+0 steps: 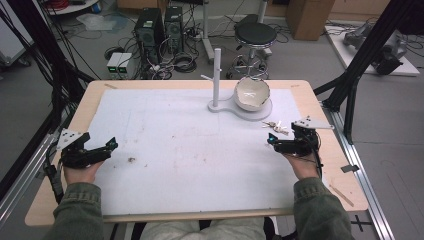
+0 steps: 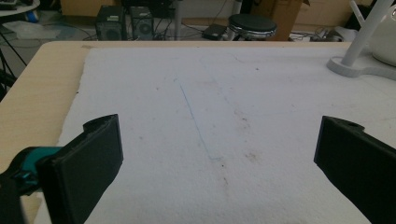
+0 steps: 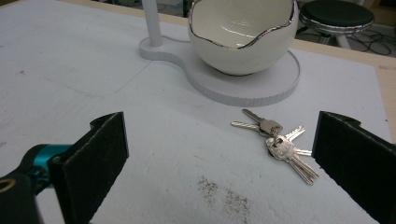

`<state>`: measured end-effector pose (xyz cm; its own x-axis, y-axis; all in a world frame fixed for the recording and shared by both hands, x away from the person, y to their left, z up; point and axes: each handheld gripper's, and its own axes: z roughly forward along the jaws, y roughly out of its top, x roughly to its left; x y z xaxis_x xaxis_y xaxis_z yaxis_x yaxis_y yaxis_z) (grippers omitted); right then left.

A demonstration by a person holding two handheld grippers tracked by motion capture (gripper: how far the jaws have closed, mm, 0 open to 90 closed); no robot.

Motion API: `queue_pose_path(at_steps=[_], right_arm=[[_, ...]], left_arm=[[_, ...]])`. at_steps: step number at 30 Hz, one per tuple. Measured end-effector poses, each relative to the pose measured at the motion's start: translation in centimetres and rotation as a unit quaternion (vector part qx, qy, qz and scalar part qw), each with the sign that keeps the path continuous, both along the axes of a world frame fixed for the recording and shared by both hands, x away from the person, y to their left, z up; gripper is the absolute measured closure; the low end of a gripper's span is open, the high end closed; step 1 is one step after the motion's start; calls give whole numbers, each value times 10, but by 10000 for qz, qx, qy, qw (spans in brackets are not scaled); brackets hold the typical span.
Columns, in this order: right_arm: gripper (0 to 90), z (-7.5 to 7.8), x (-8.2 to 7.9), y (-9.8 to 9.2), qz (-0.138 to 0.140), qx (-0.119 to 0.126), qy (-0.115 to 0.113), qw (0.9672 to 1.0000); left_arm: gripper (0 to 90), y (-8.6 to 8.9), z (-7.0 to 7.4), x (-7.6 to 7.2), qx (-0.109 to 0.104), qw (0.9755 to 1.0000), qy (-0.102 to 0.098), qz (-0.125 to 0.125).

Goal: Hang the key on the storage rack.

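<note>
A bunch of silver keys (image 1: 276,127) lies on the white mat (image 1: 190,150), just in front of a white stand's round base (image 1: 262,113). On that base sits a white egg-shaped bowl (image 1: 251,92) with a silver rim. In the right gripper view the keys (image 3: 280,144) lie flat near the right jaw, and the bowl (image 3: 243,32) stands behind them. My right gripper (image 1: 272,142) hovers just short of the keys, open and holding nothing. My left gripper (image 1: 111,146) is open at the mat's left edge, jaws wide over bare mat (image 2: 210,116).
The stand's upright post (image 1: 217,75) with a side peg rises left of the bowl. A small dirt speck (image 1: 132,160) marks the mat near the left gripper. Behind the table stand a stool (image 1: 255,35) and computer towers (image 1: 150,27); black frame struts (image 1: 350,95) flank the right edge.
</note>
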<state>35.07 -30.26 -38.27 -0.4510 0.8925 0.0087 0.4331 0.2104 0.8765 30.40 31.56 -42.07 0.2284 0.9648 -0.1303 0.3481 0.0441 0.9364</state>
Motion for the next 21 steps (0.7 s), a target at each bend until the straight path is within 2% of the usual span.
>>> queue_pose_path(at_steps=[7,10,14,21], right_arm=[[27,-1,13,-8,-130,-24,229,9997],[27,2,21,-10,-175,-97,360,9991],[27,6,29,-14,-182,-63,456,9988],[27,4,45,-21,-168,-276,635,9975]], left_arm=[[17,0,-1,0,-6,10000,18,-16],[17,0,-1,1,-9,10000,19,-21],[17,0,-1,1,-24,10000,19,-2],[17,1,-1,1,-1,10000,37,-5]])
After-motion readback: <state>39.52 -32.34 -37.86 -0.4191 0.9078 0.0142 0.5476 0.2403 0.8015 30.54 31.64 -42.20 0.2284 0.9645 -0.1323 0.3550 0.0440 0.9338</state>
